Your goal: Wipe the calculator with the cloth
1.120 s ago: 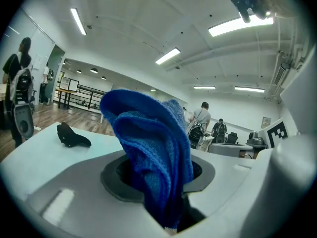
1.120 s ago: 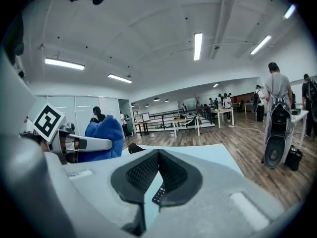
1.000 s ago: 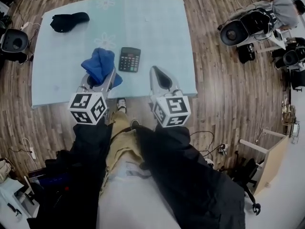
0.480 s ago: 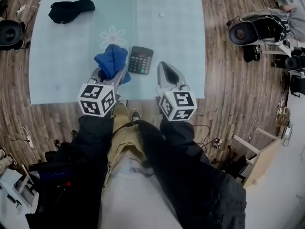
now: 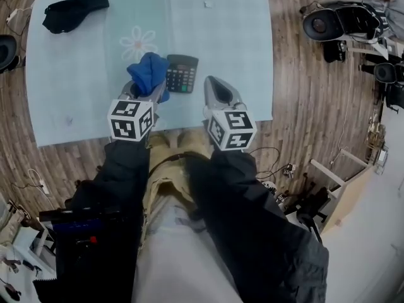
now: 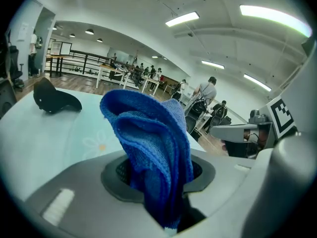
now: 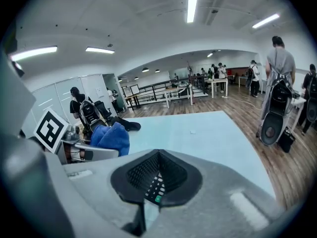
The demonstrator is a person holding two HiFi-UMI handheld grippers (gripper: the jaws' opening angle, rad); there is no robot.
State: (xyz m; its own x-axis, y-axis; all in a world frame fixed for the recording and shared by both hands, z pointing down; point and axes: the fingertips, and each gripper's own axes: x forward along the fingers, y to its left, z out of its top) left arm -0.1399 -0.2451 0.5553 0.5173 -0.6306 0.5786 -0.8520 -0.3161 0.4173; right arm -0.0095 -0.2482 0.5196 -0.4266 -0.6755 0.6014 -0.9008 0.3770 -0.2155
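A dark calculator (image 5: 183, 73) lies flat on the light blue table (image 5: 233, 36), near its front edge. My left gripper (image 5: 144, 91) is shut on a bunched blue cloth (image 5: 148, 72), which stands up out of the jaws (image 6: 148, 143) and reaches the calculator's left edge. Just right of the calculator, my right gripper (image 5: 212, 84) hovers shut and holds nothing. In the right gripper view, a few calculator keys (image 7: 156, 183) show through the recess between the jaws, and the blue cloth (image 7: 111, 138) sits to the left.
A black cap (image 5: 72, 11) lies at the table's far left corner (image 6: 53, 99). Black equipment (image 5: 338, 21) stands on the wooden floor to the right. The table's front edge (image 5: 95, 134) runs just under my grippers. People stand in the hall behind.
Both grippers moved forward over the table. The left one carried the cloth rightward until it met the calculator's left edge. The right one drew closer to the calculator's right side.
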